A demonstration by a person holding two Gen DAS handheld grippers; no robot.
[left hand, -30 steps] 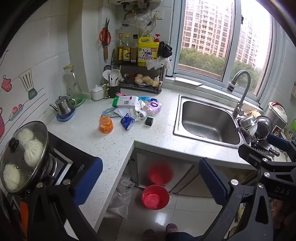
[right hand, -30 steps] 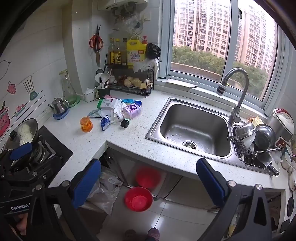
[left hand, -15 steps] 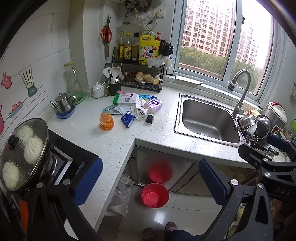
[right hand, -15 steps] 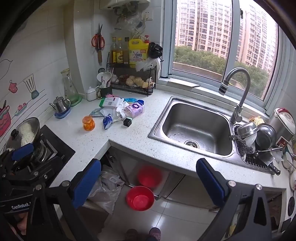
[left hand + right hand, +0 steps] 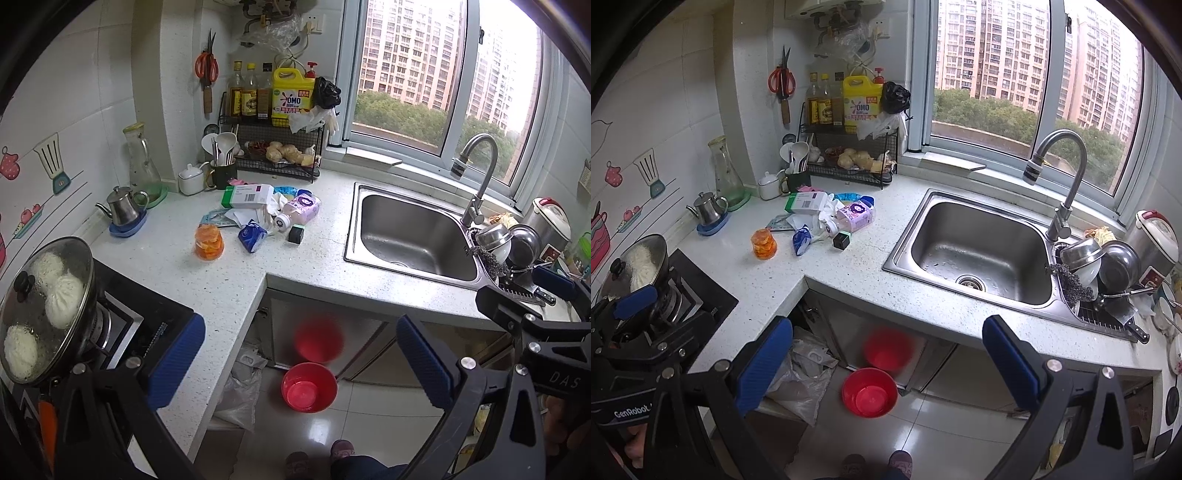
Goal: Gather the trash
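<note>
A heap of trash lies on the white counter's back corner: a white-and-green box (image 5: 247, 195) (image 5: 807, 202), a pink bottle on its side (image 5: 301, 209) (image 5: 855, 218), crumpled paper (image 5: 255, 216), a blue packet (image 5: 252, 236) (image 5: 801, 240), a small black cube (image 5: 296, 234) (image 5: 841, 240) and an orange jar (image 5: 209, 243) (image 5: 763, 244). A plastic trash bag (image 5: 240, 391) (image 5: 805, 380) sits on the floor under the counter corner. My left gripper (image 5: 301, 360) and right gripper (image 5: 886, 363) both hang open and empty in front of the counter, well short of the heap.
A lidded pan of buns (image 5: 44, 306) sits on the stove at the left. The steel sink (image 5: 410, 236) with its tap (image 5: 476, 177), and stacked bowls (image 5: 1100, 262), lie to the right. A red basin (image 5: 309, 387) stands on the floor by a person's feet (image 5: 875, 465). A kettle (image 5: 123, 212) and wire rack (image 5: 277, 155) line the wall.
Both views have drifted only slightly. Nothing on the counter has moved, and both grippers stay open.
</note>
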